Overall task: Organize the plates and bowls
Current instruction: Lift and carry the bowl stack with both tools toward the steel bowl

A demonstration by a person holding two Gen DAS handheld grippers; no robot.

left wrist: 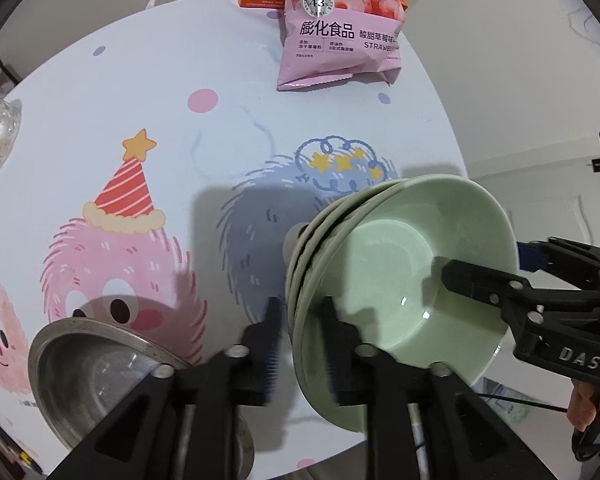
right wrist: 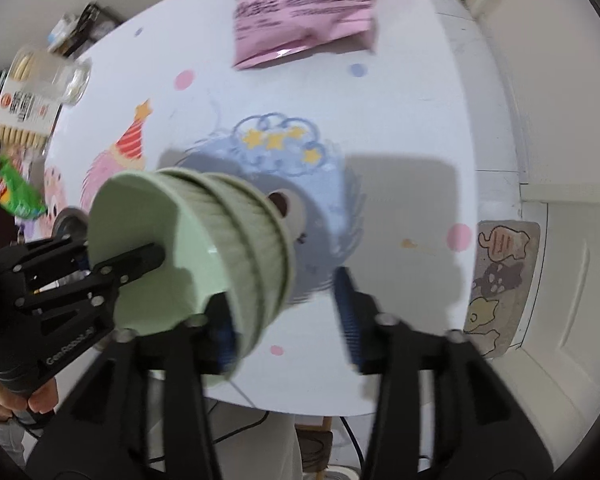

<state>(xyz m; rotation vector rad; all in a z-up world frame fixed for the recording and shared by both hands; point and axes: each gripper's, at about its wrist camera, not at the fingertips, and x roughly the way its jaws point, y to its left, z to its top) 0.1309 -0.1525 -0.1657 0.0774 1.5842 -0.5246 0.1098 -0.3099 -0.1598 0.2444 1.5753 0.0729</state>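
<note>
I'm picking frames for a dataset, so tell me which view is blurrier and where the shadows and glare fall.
Right wrist view: blurrier, its pink snack bag and gripper fingers smeared. Left wrist view: sharper, bag print legible, small glare spots inside the stacked pale green ceramic bowls, only the fingertips soft. Both: fisheye bending, dark gripper shadows on the cartoon-printed white table.

two close downward wrist views — shared bowls (left wrist: 400, 264)
</note>
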